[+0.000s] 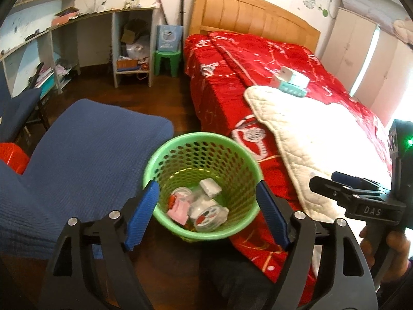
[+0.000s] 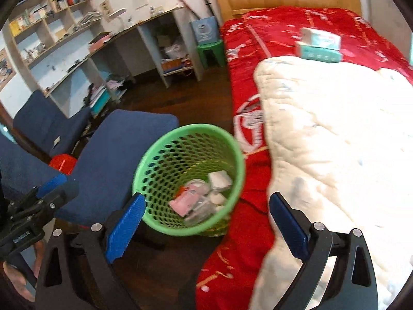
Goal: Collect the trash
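Judging by pics, trash already sits in green basket (image 1: 201, 152) at frame center w/ left gripper (image 1: 206, 214) & right gripper (image 2: 204, 227) both apart, empty; boxes (image 1: 293, 81) upper right on bed maybe left.

A home bedroom. A bed (image 1: 258, 77) with a wooden headboard (image 1: 253, 18) and red quilt fills the right of the frame. Cluttered shelves (image 2: 51, 13) above a long worktop (image 1: 77, 20) fill the upper left.

The right gripper (image 2: 206, 222) hangs with jaws wide and nothing between them over a green basket (image 2: 155, 160) — wrappers and white scraps (image 2: 219, 179) inside — standing just beside the red-covered bed (image 2: 258, 41).
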{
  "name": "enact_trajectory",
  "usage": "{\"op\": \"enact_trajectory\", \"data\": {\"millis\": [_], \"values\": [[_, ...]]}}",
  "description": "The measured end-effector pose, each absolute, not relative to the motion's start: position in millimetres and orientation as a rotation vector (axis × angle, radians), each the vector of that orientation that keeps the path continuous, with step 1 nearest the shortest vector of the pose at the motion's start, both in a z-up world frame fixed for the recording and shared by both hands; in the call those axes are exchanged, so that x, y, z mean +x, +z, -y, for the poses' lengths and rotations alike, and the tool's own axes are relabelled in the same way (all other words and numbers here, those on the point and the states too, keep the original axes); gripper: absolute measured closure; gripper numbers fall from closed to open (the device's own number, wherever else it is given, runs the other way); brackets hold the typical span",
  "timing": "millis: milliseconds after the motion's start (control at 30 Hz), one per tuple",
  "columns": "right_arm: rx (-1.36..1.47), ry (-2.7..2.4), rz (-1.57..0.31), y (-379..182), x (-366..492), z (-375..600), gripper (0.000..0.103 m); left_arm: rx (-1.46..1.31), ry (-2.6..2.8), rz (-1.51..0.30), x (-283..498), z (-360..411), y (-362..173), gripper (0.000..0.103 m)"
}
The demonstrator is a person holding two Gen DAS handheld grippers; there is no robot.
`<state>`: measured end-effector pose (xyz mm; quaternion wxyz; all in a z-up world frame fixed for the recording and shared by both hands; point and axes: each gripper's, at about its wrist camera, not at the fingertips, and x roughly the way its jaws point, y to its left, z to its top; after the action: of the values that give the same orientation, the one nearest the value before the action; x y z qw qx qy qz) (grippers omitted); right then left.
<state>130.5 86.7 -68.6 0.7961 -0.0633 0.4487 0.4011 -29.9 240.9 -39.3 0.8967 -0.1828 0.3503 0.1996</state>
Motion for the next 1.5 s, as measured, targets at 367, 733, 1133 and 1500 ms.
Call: {"op": "enact_trajectory", "data": {"millis": [367,733,1133,1500], "values": [[-0.1,0.668,-0.897,-42.2,127.9,0.8,0.009,-0.349,0.306,-0.693,-9.5,-184.2,-24.9,0.014],[-0.07,0.511,-0.805,-17.7,109.8,75.8,0.008,-0.265,0.227,-0.663,10.6,-122.2,-6.3,0.01],[-0.032,0.401,-0.722,4.8,93.4,140.6,0.008,-0.185,0.209,-0.622,17.4,-79.6,7.5,0.009],[0.006,0.389,-0.697,9.7,90.2,159.7,0.008,-0.161,0.213,-0.622,21.2,-65.2,11.5,0.006]]}}
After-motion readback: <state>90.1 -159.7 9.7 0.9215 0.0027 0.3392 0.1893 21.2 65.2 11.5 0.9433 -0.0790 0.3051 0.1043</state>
